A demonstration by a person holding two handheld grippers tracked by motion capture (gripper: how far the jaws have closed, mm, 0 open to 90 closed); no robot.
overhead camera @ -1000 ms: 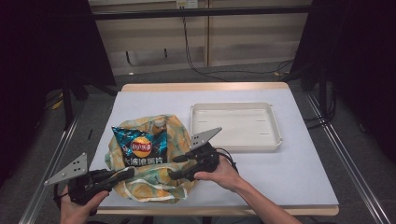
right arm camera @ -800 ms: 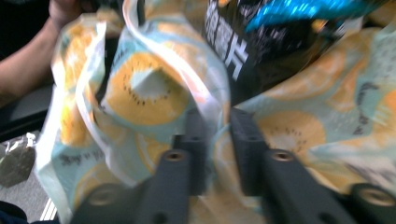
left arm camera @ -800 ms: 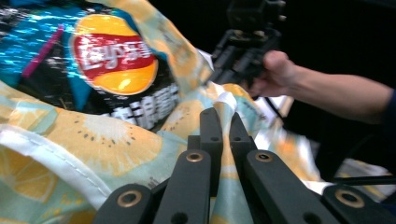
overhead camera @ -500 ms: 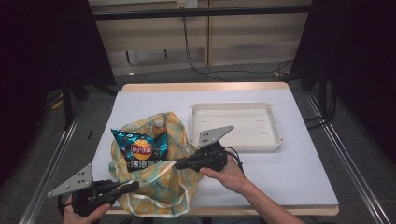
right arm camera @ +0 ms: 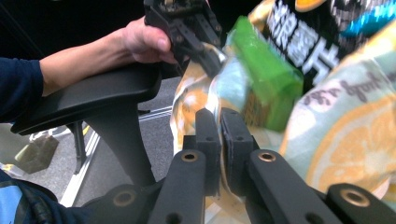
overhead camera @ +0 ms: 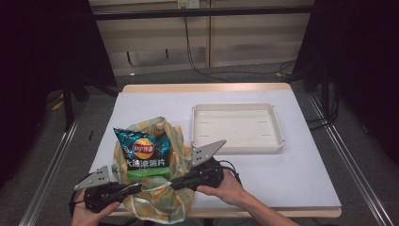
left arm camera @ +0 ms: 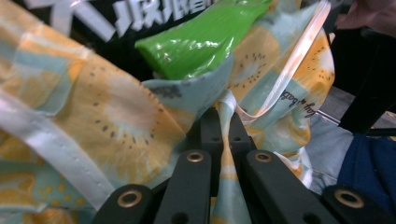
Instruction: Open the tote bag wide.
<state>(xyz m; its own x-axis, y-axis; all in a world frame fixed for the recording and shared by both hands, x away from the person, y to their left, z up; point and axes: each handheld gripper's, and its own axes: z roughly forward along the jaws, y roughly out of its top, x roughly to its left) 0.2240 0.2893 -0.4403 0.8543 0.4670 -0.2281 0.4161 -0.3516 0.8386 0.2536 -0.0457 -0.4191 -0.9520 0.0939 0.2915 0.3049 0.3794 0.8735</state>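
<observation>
On the near half of the table, which carries a white cover, a fruit-print cloth bag lies at the front edge, left of centre. Its lower part hangs slightly over that edge. A white tray sits on the right half, farther back, apart from the bag.

Inside the bag's mouth stands a dark chip packet, upright and leaning back. A green pack lies just below it, at the bag's opening. A small rounded cap shows behind the packet, too small to identify.

Left gripper: held at the bag's left near corner, pointing right. In the left gripper view its jaws stand fully closed on the bag's rim, with the white handle strap pinched between the pads.

Right gripper: held at the bag's right side, pointing left toward the other gripper. Its jaws have just been closing. In the right gripper view they stand nearly together with a fold of the bag's rim clamped between them. The same view shows the left hand and its gripper at the bag's far rim.
</observation>
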